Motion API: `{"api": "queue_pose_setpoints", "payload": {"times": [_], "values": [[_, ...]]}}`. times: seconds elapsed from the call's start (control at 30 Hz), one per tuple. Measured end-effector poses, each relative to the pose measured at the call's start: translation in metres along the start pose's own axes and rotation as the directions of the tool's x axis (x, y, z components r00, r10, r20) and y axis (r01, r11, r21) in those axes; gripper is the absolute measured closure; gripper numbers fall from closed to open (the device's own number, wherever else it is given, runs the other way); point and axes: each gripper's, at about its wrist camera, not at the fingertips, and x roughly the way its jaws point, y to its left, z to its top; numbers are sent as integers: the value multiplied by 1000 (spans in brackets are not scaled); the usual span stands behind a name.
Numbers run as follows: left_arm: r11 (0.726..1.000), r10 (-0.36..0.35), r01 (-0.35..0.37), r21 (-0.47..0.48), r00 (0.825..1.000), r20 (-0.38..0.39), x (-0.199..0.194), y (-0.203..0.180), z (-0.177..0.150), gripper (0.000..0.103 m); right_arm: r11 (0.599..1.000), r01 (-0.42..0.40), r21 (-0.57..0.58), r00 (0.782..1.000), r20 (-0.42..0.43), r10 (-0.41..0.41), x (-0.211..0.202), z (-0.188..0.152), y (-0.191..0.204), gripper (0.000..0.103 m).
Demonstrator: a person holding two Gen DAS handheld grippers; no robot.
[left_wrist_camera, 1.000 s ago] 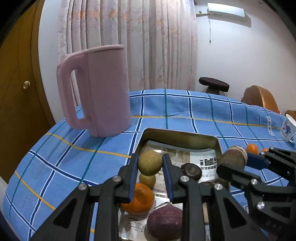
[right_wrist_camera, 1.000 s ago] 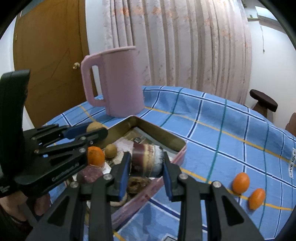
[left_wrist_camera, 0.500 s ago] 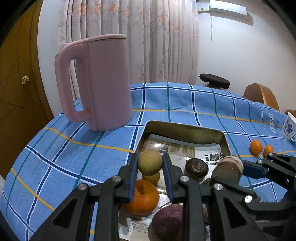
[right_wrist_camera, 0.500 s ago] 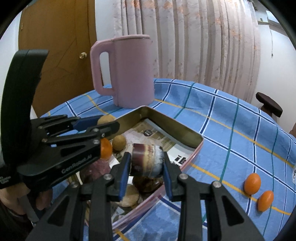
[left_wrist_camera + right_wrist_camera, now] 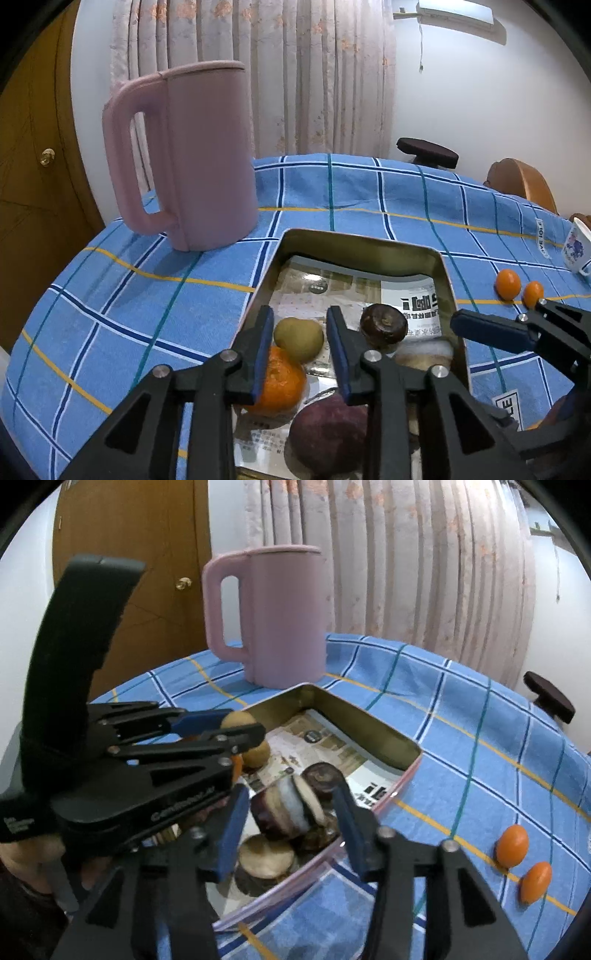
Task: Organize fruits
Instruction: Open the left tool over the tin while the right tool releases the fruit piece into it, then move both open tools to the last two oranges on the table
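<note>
An open metal tin [image 5: 354, 240] lined with printed paper lies on the blue checked cloth. My left gripper [image 5: 300, 332] hangs over its near left corner with its jaws opening. A greenish-brown fruit [image 5: 299, 338] sits loose between the pads, just above an orange [image 5: 280, 384] and a purple fruit [image 5: 328, 432]. My right gripper [image 5: 291, 812] is over the tin's near side, its jaws opening too. A brown-and-white layered piece [image 5: 284, 808] lies between its fingers with gaps on both sides, beside a dark round fruit [image 5: 321, 775]. Two small orange fruits [image 5: 511, 845] lie on the cloth to the right.
A tall pink jug [image 5: 199, 155] stands behind the tin at the left. A patterned cup [image 5: 576, 247] sits at the far right of the table. A curtain, a wooden door and a dark stool are behind. A hand holds the left gripper [image 5: 236, 725].
Both pairs of jaws have parted. The greenish-brown fruit and the layered piece, gripped before, are let go. The layered piece has tipped and now rests lower in the tin.
</note>
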Motion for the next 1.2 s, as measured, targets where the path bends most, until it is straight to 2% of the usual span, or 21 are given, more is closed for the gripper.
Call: {"api": "queue_pose_setpoints", "payload": {"times": [0.13, 0.17, 0.23, 0.37, 0.5, 0.73, 0.87, 0.9, 1.0, 1.2], "values": [[1000, 11, -10, -14, 999, 46, -15, 0, 4, 28, 999, -4, 32, 999, 34, 3, -16, 0, -10, 45], [1000, 9, -8, -16, 998, 58, -18, 0, 6, 26, 999, -4, 40, 999, 41, 3, -20, 0, -13, 43], [1000, -7, 8, -12, 997, 70, -25, -6, 9, 26, 999, 12, 53, 998, 57, -15, -31, -2, -22, 34], [999, -41, 39, 15, 996, 85, -31, -27, 14, 26, 995, 83, 63, 994, 60, -87, -47, -8, -43, 33], [997, -67, 64, 42, 994, 83, -32, -49, 16, 26, 980, 169, 107, 982, 62, -176, -65, -20, -76, 28], [989, -115, 108, 105, 991, 66, -29, -95, 19, 26, 907, 371, 201, 926, -8, -378, -81, -46, -145, 28], [983, -123, 114, 142, 991, 57, -24, -118, 21, 26, 893, 371, 255, 927, -49, -371, -82, -57, -168, 30], [983, -119, 109, 148, 991, 56, -21, -123, 21, 26, 892, 367, 262, 929, -60, -365, -79, -59, -171, 34], [980, -128, 121, 157, 991, 37, -13, -133, 23, 26, 899, 332, 287, 943, -89, -320, -69, -67, -179, 43], [974, -134, 131, 184, 991, 4, 3, -155, 23, 26, 905, 271, 329, 962, -126, -242, -57, -72, -187, 49]]}}
